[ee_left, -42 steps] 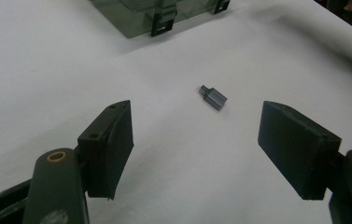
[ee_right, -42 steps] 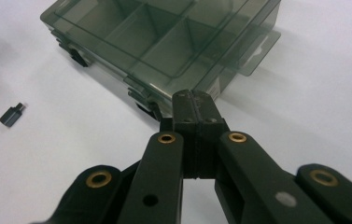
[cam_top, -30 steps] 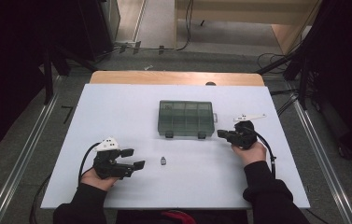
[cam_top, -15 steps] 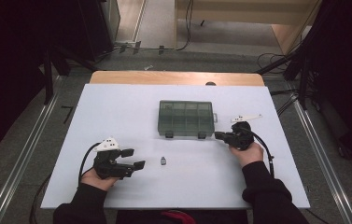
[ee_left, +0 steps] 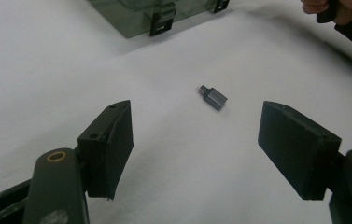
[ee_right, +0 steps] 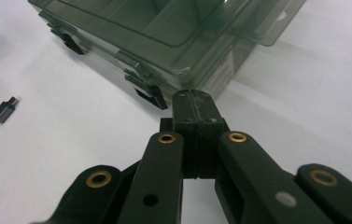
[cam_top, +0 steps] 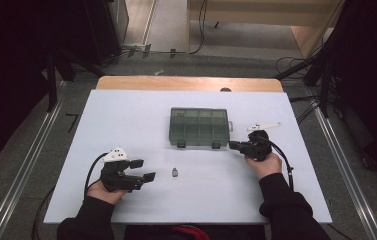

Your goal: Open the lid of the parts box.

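A smoky green plastic compartment box (cam_top: 199, 126) with its lid down and two dark latches sits mid-table. A small dark grey adapter-like part (cam_top: 175, 172) lies on the white table in front of it; the same part (ee_left: 213, 96) rests ahead of my open left gripper (ee_left: 211, 147), between and beyond the jaws. My left gripper (cam_top: 143, 170) is at the front left, empty. My right gripper (cam_top: 233, 145) is shut, nothing between its jaws, with its tip (ee_right: 195, 100) close to the box's front right corner (ee_right: 183, 70), just by the right latch (ee_right: 151, 95).
The white table top (cam_top: 126, 120) has bare room left and right of the box. A thin white piece (cam_top: 264, 126) lies right of the box, behind my right hand. A wooden edge (cam_top: 186, 83) runs along the far side; cables lie on the floor beyond.
My right gripper has slid left toward the box's front right corner. The left gripper and the small part have stayed put.
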Motion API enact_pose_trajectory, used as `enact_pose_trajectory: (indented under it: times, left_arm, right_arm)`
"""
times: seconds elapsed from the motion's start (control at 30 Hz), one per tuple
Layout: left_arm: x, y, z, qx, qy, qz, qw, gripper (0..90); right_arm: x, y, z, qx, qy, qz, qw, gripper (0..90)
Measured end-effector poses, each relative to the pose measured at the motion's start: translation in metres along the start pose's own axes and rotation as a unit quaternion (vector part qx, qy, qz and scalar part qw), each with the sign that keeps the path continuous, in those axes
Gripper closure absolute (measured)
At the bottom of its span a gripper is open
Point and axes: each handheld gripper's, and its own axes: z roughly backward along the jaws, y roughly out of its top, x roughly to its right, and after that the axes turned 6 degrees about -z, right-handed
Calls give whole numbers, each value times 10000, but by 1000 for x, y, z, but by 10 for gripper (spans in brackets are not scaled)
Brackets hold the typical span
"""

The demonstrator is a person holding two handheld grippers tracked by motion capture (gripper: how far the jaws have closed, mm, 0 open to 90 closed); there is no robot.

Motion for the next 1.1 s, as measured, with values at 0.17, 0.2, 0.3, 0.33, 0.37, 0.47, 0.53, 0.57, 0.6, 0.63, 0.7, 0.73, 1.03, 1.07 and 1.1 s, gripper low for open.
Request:
enact_pose_trajectory:
  times: [0.17, 0.2, 0.3, 0.33, 0.37, 0.47, 0.53, 0.57, 0.6, 0.63, 0.7, 0.73, 1.03, 1.07, 1.1]
  left_arm:
    - [0, 0, 0, 0, 1, -13, 10000, 265]
    - [0, 0, 0, 8, 0, -7, 10000, 265]
    - [0, 0, 0, -1, 6, -12, 10000, 265]
    - [0, 0, 0, -1, 6, -12, 10000, 265]
    - [0, 0, 0, 4, 8, -11, 10000, 265]
    - [0, 0, 0, 5, 1, -7, 10000, 265]
    - [0, 0, 0, 4, 1, -12, 10000, 265]
    - [0, 0, 0, 11, 3, -11, 10000, 265]
    - [0, 0, 0, 12, 7, -15, 10000, 265]
    - [0, 0, 0, 11, 8, -17, 10000, 265]
    - [0, 0, 0, 9, 12, -17, 10000, 265]
    - [0, 0, 0, 13, 12, -18, 10000, 265]
    - [0, 0, 0, 11, 38, -25, 10000, 265]
    - [0, 0, 0, 17, 35, -28, 10000, 265]
    - [0, 0, 0, 18, 36, -28, 10000, 265]
  right_arm:
    - [-1, 0, 0, 9, 10, 23, 10000, 880]
    - [-1, 0, 0, 22, 6, 37, 10000, 880]
    - [-2, 1, 2, 48, 1, 47, 10000, 881]
    - [-2, 1, 2, 59, 10, 31, 10000, 881]
    - [-2, 1, 2, 69, 14, 37, 10000, 880]
    - [-2, 1, 3, 75, 21, 58, 10000, 880]
    - [-2, 2, 3, 89, 31, 62, 9999, 880]
    - [-2, 2, 4, 101, 33, 63, 9999, 880]
    - [-3, 2, 4, 114, 35, 65, 9999, 880]
    - [-3, 2, 4, 118, 34, 66, 9999, 880]
    - [-3, 2, 5, 122, 36, 66, 9999, 881]
    - [-3, 3, 5, 144, 27, 80, 9999, 880]
    - [-3, 7, 10, 273, 16, 141, 9995, 880]
    - [-3, 8, 10, 286, 18, 136, 9995, 880]
    - [-3, 8, 10, 288, 22, 118, 9995, 881]
